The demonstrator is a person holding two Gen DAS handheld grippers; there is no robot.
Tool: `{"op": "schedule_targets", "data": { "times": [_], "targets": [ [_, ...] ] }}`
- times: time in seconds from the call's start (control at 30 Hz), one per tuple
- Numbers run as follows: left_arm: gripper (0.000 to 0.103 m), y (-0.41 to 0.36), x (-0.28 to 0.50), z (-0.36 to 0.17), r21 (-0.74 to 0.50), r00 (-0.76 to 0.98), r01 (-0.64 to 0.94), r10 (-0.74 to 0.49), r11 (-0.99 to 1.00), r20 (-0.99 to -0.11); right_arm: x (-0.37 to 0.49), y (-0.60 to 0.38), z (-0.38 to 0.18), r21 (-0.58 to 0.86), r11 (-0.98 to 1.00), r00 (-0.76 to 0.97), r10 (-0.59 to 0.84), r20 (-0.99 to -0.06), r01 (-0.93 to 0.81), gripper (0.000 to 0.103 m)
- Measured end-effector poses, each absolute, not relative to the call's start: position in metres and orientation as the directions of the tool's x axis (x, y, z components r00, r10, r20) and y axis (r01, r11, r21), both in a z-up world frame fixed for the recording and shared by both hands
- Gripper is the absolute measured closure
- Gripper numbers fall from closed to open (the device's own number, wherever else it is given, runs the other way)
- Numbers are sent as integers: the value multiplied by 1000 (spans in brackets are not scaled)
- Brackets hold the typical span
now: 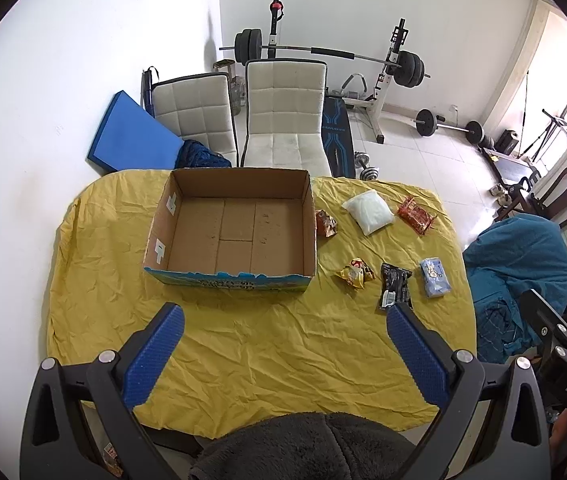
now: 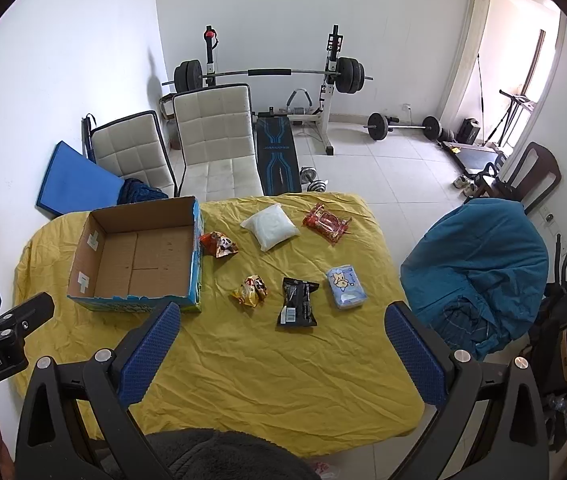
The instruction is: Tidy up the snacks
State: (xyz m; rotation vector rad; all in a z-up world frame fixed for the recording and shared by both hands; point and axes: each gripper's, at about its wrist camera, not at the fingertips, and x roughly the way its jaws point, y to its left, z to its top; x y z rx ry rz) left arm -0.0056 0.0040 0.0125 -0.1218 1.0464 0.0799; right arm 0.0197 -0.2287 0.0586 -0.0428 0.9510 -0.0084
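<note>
Both the left gripper [image 1: 285,312] and right gripper [image 2: 283,312] hang spread wide and empty over a wrinkled yellow tablecloth [image 2: 267,368], where six snack packets [image 2: 297,303] lie right of an empty open cardboard box [image 1: 231,228], with two white padded chairs [image 1: 283,120] and a barbell rack [image 2: 271,74] on white tiles behind.

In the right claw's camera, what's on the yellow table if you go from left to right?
Cardboard box → orange snack bag → yellow snack bag → white pouch → black packet → red packet → light blue pack.
</note>
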Motion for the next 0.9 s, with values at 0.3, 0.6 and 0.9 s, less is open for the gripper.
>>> {"op": "schedule_targets", "data": {
  "times": [0.3, 0.6, 0.9],
  "targets": [
    [0, 3, -7, 16, -48, 512, -123, 22, 991, -859, 19, -227, 60, -47, 999, 586, -32, -810, -11, 0],
    [0, 3, -7, 16, -43, 515, -121, 26, 992, -857, 20, -225, 63, -43, 999, 593, -26, -804, -14, 0],
    [0, 5, -5, 20, -44, 525, -116, 23, 992, -851, 19, -227, 69, -46, 999, 611, -30, -791, -11, 0]
  ]
}}
